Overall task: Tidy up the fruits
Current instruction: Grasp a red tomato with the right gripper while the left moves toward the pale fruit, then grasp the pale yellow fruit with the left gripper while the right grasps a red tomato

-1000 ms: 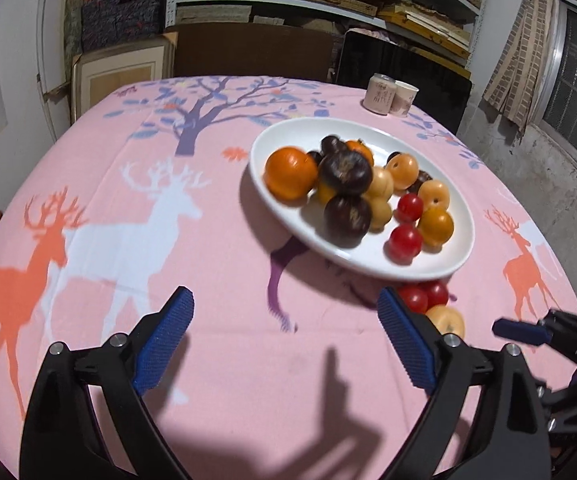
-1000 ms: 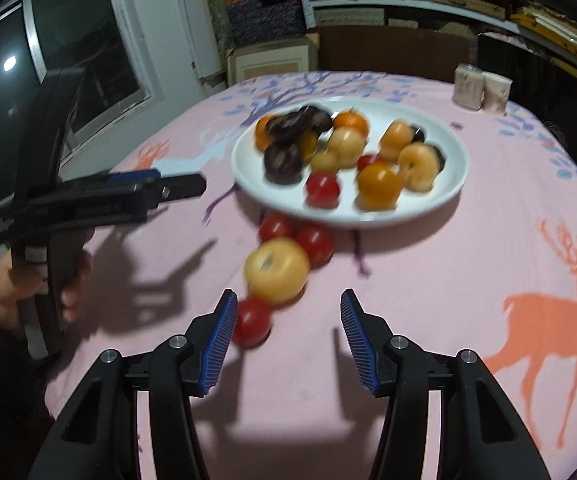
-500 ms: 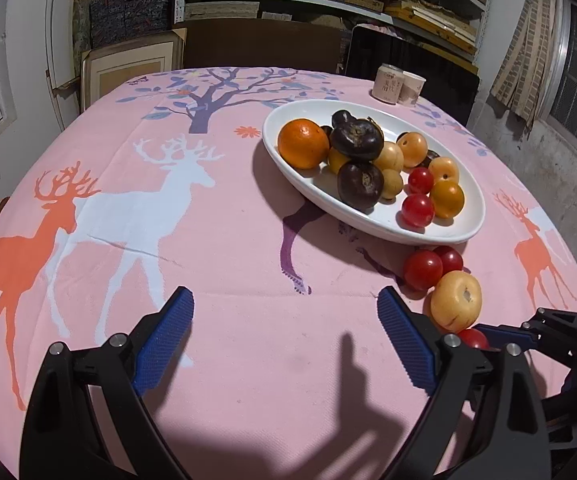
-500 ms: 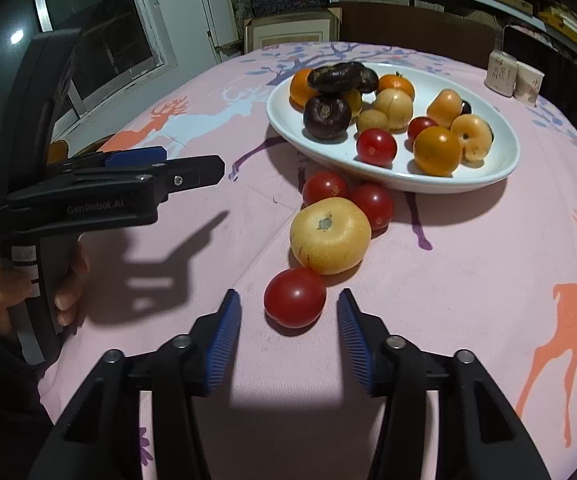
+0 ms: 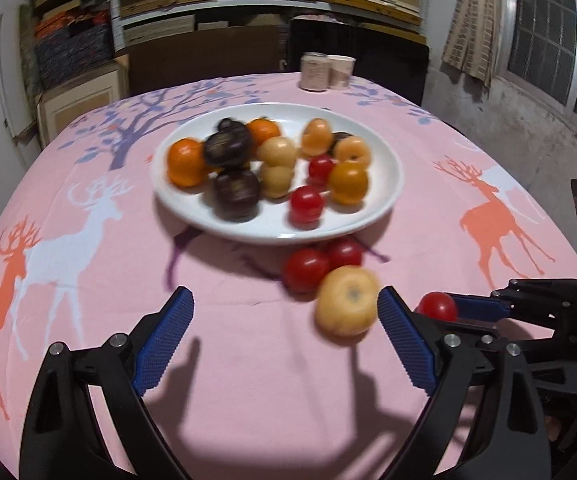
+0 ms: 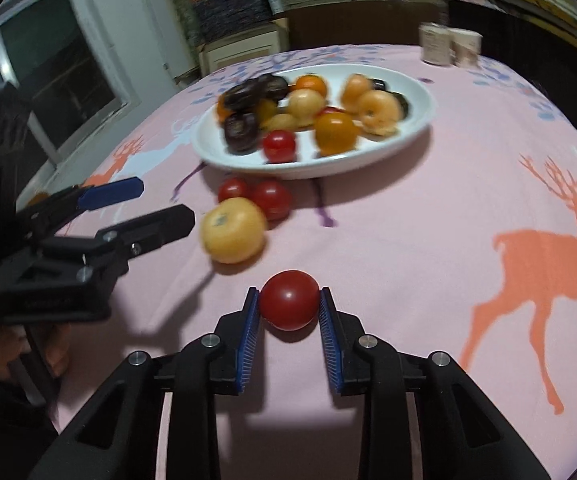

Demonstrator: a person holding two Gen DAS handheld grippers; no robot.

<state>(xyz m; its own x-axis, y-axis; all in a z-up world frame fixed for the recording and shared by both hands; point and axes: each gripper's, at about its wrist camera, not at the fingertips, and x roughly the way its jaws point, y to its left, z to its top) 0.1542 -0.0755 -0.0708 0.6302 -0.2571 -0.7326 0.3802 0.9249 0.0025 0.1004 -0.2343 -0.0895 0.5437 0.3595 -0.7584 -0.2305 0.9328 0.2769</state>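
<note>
One red tomato (image 6: pixel 289 305) sits clamped between the blue pads of the right gripper (image 6: pixel 289 308), resting on the pink deer-print tablecloth (image 6: pixel 428 248). The left gripper (image 5: pixel 284 320) hangs with its jaws spread wide and nothing between them, a yellow fruit (image 5: pixel 347 300) just inside its right-hand finger. Two more red tomatoes (image 5: pixel 320 264) lie touching that yellow fruit, between it and the white oval plate (image 5: pixel 384 160). No writing can be read anywhere; the frames are blurred. The plate holds orange, pale yellow, dark purple and small red fruits heaped together. Two pale cups (image 5: pixel 328 71) stand at the table's far edge.
</note>
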